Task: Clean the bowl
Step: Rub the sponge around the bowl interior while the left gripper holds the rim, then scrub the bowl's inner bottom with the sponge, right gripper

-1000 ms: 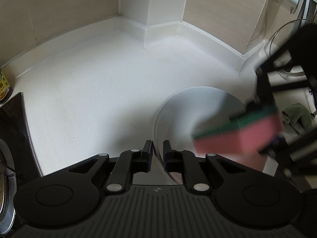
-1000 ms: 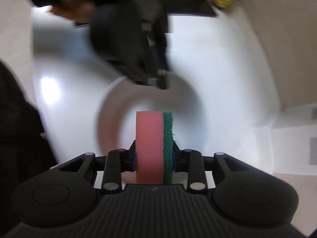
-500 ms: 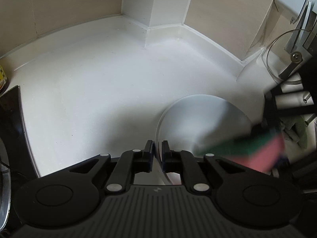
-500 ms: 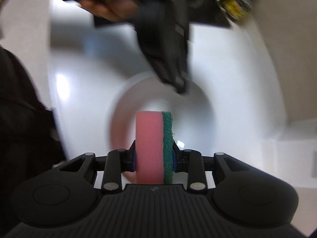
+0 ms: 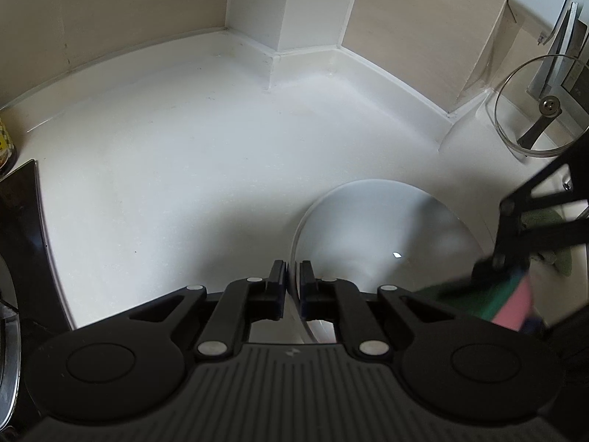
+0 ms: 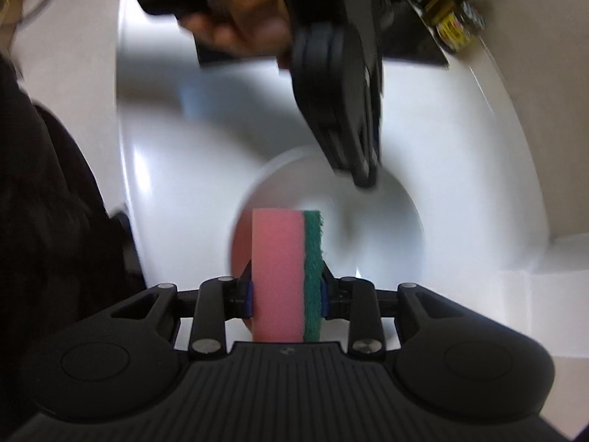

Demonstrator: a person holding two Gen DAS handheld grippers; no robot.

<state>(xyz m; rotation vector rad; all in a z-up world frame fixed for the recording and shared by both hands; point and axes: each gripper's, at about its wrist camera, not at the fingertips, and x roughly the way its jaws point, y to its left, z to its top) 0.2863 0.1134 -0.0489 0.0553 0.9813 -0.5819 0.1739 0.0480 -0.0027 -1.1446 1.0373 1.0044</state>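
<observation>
A white bowl [image 5: 386, 235] stands on the white counter. My left gripper [image 5: 292, 276] is shut on the bowl's near rim, one finger inside and one outside. In the right wrist view the bowl [image 6: 371, 235] lies ahead, with the left gripper [image 6: 364, 180] pinching its far rim. My right gripper [image 6: 287, 291] is shut on a pink sponge with a green scouring side [image 6: 285, 272], held at the bowl's edge. The sponge also shows, blurred, at the lower right of the left wrist view [image 5: 504, 298].
A glass lid [image 5: 541, 107] leans at the back right by the wall. A green cloth [image 5: 552, 243] lies right of the bowl. A black hob edge [image 5: 22, 221] and a yellow jar [image 5: 5, 147] sit at the left. Jars [image 6: 452, 18] stand behind the hob.
The sponge has moved from over the bowl's middle toward its right, near edge in the left wrist view. The left gripper has kept its hold on the rim.
</observation>
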